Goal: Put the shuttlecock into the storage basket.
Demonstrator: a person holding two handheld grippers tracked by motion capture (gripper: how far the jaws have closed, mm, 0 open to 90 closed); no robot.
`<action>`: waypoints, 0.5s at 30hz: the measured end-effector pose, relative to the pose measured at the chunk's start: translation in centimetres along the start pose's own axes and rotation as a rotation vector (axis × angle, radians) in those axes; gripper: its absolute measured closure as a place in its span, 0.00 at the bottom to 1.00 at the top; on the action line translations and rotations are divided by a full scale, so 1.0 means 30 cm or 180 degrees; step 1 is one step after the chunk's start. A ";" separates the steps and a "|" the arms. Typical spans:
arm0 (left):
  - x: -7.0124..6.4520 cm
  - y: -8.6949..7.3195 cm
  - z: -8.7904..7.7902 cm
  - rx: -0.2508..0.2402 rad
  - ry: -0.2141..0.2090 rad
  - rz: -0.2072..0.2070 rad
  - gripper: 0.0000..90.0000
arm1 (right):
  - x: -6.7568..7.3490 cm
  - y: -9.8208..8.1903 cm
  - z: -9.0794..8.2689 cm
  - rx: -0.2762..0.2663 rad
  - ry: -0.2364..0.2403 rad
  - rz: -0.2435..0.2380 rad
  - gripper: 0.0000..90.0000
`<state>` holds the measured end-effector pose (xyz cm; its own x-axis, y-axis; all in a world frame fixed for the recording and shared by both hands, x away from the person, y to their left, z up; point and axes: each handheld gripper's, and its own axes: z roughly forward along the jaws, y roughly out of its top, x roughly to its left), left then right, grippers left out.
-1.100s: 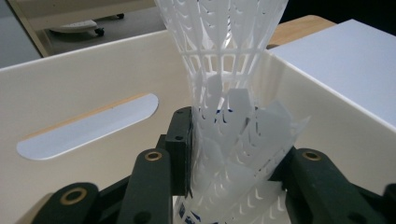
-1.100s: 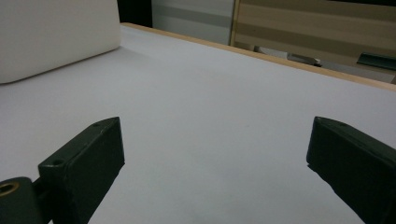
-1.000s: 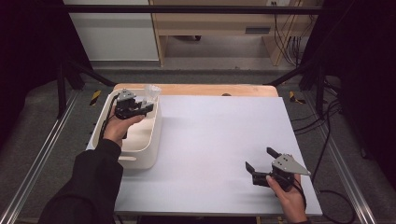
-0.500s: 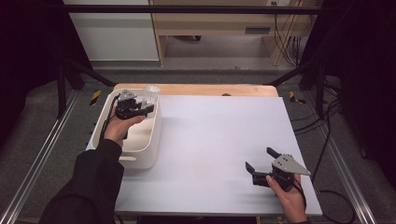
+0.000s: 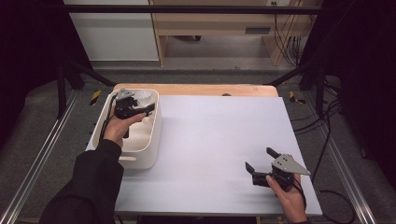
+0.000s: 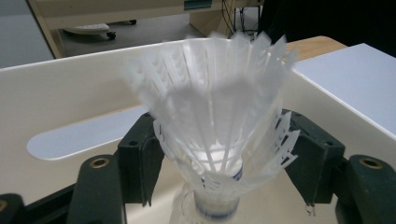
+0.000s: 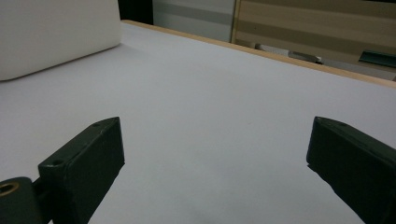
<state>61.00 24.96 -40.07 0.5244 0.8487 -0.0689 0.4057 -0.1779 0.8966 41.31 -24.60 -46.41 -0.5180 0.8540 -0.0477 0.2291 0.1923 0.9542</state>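
Observation:
A white plastic shuttlecock [image 6: 215, 107], blurred, stands skirt up between the jaws of my left gripper [image 6: 219, 140]. Those jaws have just been opening, and their pads now sit just clear of the skirt on each side. In the high view my left gripper [image 5: 140, 109] hangs over the far end of the cream bin [image 5: 140, 158], whose inner wall [image 6: 70, 93] rises behind the shuttlecock. My right gripper [image 5: 258, 158] rests low over the white table near its front right corner. It is open wide, with nothing between its jaws [image 7: 215, 140].
The white tabletop [image 5: 224, 135] spreads between the bin and my right hand. A wooden strip [image 5: 196, 88] runs along its far edge. The bin's side [image 7: 46, 32] shows far off in the right gripper view. Metal rails flank the table.
Both hands have stayed where they were. The left gripper's jaws look a little wider apart over the bin than before.

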 end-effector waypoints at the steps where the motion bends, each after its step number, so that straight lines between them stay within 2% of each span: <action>1: 0.001 0.000 0.000 0.0004 0.0009 -0.0002 0.38 | 0.000 0.000 0.000 0.0000 0.0001 0.0000 0.05; 6: 0.004 -0.001 0.000 -0.0022 0.0032 -0.0049 0.31 | 0.001 0.000 0.000 0.0002 0.0007 0.0000 0.05; 15: 0.004 0.006 -0.007 -0.0110 0.0038 -0.0051 0.20 | 0.001 -0.001 0.001 0.0008 0.0012 -0.0003 0.05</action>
<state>60.98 25.12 -39.81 0.5089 0.8572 -0.0784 0.3878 -0.1469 0.9100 41.31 -24.57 -46.44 -0.5213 0.8521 -0.0474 0.2307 0.1942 0.9535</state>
